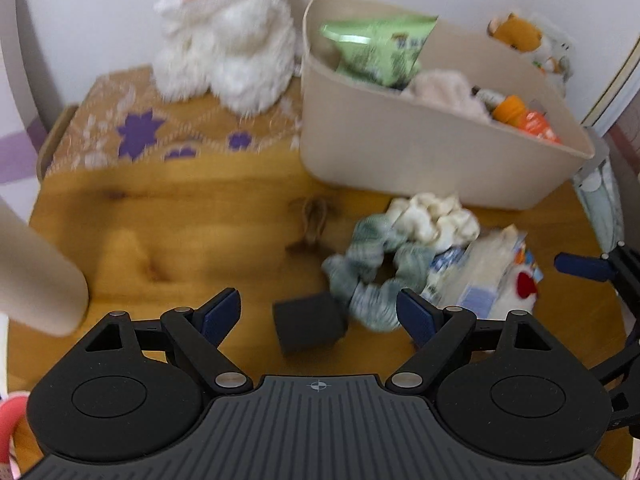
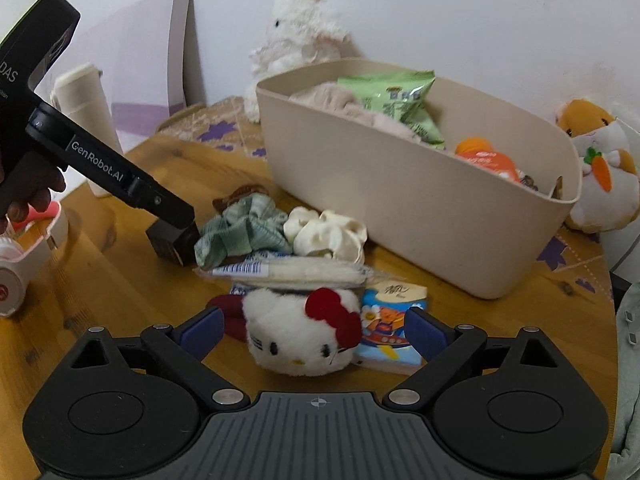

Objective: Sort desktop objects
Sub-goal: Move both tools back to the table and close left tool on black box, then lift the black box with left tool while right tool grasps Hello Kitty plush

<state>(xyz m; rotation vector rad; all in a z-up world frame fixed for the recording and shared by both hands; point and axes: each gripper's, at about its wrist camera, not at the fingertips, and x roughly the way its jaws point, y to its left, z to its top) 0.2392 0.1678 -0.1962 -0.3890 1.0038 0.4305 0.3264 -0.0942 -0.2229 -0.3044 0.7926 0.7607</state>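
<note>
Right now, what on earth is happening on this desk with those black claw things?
A person is tidying a wooden desk with two hand-held grippers. The right gripper is open around a white plush cat head with a red bow, not gripping it. The left gripper is open above a small black block beside a green fabric scrunchie. A beige plastic bin behind already holds snacks and soft items.

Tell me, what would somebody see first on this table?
Probably the white kitty plush with the red bow, lying right between the open fingers of the right gripper at the table's near edge. Behind it stands a big beige bin stuffed with a green snack bag and an orange bottle, and a fluffy white bunny sits against the wall.
</note>
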